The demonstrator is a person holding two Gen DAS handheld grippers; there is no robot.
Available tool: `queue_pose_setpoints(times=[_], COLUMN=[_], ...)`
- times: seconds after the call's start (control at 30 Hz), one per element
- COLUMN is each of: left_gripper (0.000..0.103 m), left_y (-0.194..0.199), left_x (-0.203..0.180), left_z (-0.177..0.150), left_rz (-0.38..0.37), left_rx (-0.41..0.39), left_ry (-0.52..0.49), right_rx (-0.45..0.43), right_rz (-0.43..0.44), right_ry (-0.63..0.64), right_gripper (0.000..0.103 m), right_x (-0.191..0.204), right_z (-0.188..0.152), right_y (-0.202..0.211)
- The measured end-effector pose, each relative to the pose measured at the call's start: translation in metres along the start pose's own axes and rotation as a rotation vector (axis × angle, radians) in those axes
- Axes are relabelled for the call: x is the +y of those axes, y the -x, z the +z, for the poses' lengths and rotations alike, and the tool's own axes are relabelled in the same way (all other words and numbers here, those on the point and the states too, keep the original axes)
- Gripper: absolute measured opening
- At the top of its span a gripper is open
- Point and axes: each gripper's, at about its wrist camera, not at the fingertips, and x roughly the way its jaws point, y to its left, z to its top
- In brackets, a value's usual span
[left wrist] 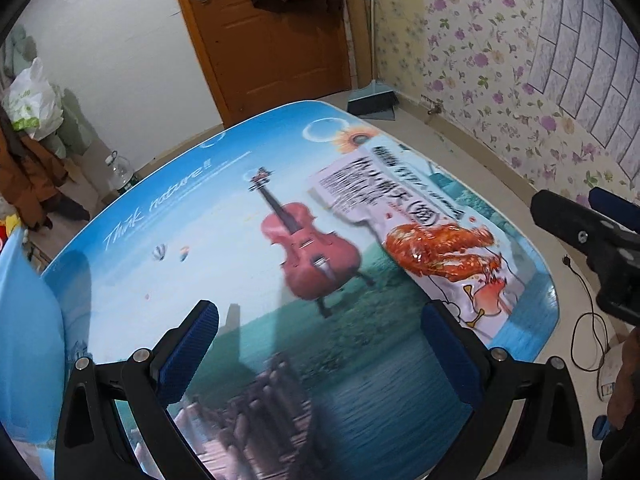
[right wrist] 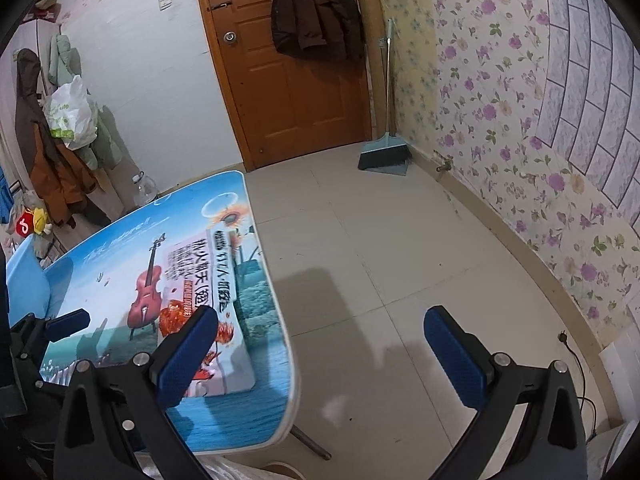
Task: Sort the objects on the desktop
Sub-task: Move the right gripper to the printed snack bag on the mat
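On the printed tabletop (left wrist: 168, 272) the snack bag (left wrist: 416, 232) lies flat, long axis running away, ahead-right of the spread-open, empty left gripper (left wrist: 320, 352); right gripper (right wrist: 320, 354), likewise agape, hangs past the edge.

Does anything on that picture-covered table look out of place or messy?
Only one thing stands out: a snack packet lies flat and askew near the right edge of the table. It doesn't look torn or spilled, though the view is blurred. Both the left gripper and right gripper are open and empty.

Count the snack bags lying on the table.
1. A single snack bag lies flat on the table, along its right side, near the edge. The near part of the table is hidden behind the grippers, so more may be unseen.
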Motion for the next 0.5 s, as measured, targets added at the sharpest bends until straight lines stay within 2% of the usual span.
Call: queue_pose_setpoints(times=[0.37,0.5], left_gripper=[0.103,0.103], left_y=[-0.007,-0.011], left_x=[-0.036,-0.045], left_z=[0.021,0.031], left_rz=[-0.029,-0.031], left_rx=[-0.007,-0.017], left_ry=[-0.066,-0.082], right_rx=[0.004,0.007], right_rz=[-0.02,-0.003], right_ry=[-0.025,-0.04], right_gripper=[0.103,0.103], right_x=[-0.026,-0.036], right_z=[0.004,0.005], right_y=[-0.003,-0.006])
